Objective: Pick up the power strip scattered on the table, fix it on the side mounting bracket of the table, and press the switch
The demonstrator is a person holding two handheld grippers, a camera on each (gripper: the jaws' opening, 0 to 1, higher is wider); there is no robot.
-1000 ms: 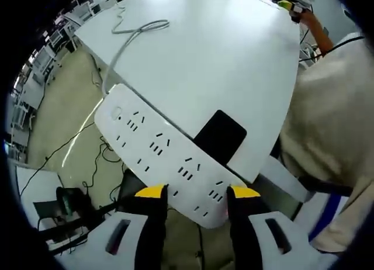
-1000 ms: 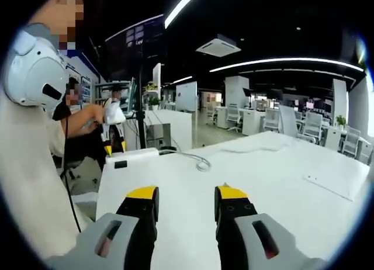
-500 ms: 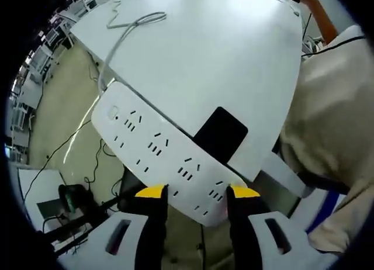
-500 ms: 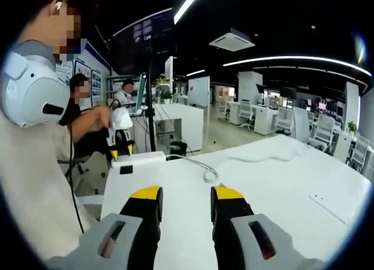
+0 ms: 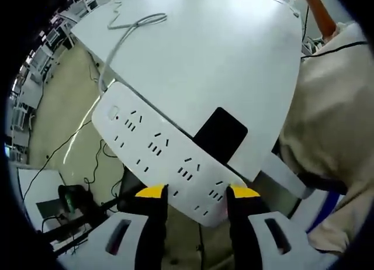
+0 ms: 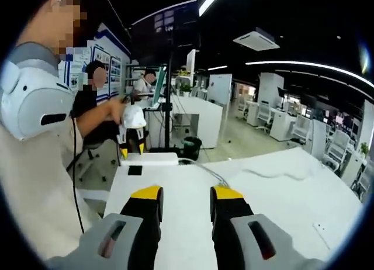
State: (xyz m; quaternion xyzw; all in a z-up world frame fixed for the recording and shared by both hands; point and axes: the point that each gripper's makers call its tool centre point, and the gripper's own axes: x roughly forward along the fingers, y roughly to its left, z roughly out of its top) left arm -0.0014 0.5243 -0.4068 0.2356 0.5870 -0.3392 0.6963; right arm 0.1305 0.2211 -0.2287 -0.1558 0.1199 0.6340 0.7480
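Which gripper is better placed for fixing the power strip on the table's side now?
Left. The left gripper holds the power strip at the table edge; the right gripper is empty above the tabletop.

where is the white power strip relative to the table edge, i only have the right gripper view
Observer: In the left gripper view the long white power strip lies along the white table's side edge, beside a black rectangular bracket.
Operator: is the left gripper on it
Observer: Yes, the left gripper has its yellow-tipped jaws clamped across the strip's near end.
Operator: where does its cable go
Observer: The grey cable leaves the strip's far end and runs up over the tabletop in a loop.
Operator: and my own gripper
Observer: The right gripper hovers over the table, its jaws apart with nothing between them.
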